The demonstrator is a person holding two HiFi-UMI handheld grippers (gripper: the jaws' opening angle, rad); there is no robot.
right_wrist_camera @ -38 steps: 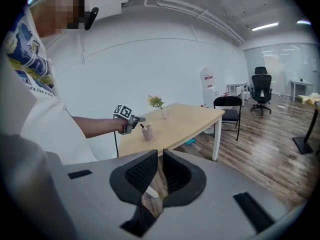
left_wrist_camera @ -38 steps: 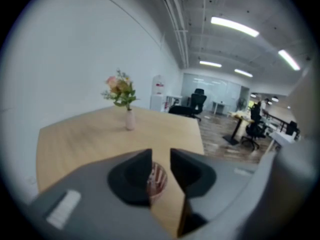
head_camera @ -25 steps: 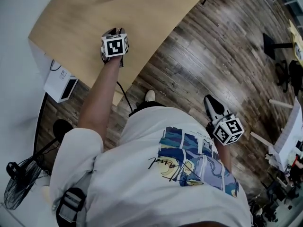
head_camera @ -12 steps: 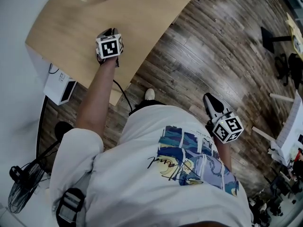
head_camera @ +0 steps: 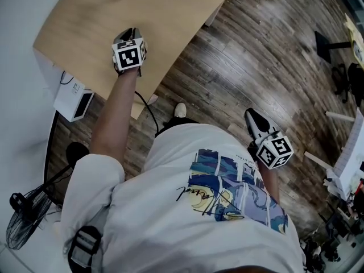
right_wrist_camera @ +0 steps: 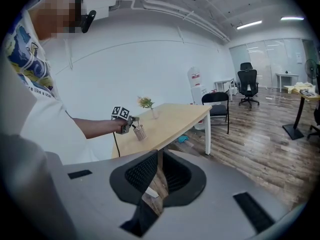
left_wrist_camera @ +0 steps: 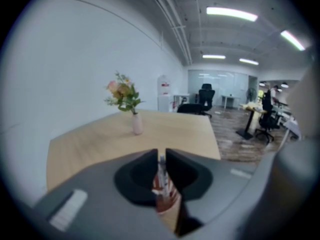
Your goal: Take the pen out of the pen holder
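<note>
Gripped pen [left_wrist_camera: 161, 173] upright w/ L gripper [left_wrist_camera: 161, 152] fingers, just closed narrow onto it, over worktop [left_wrist_camera: 190, 134]; left its lower end down in pen holder [left_wrist_camera: 169, 206], nr worktop edge. Held R gripper [right_wrist_camera: 159, 155] well apart over wood floor [right_wrist_camera: 260, 144], fingers nearly together, nothing betw. Saw flower vase [left_wrist_camera: 137, 124] at worktop's far end.

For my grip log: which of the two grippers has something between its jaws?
The left gripper, over the table: its jaws have just been closing and pinch a pen. The right gripper has nothing between its jaws.
</note>
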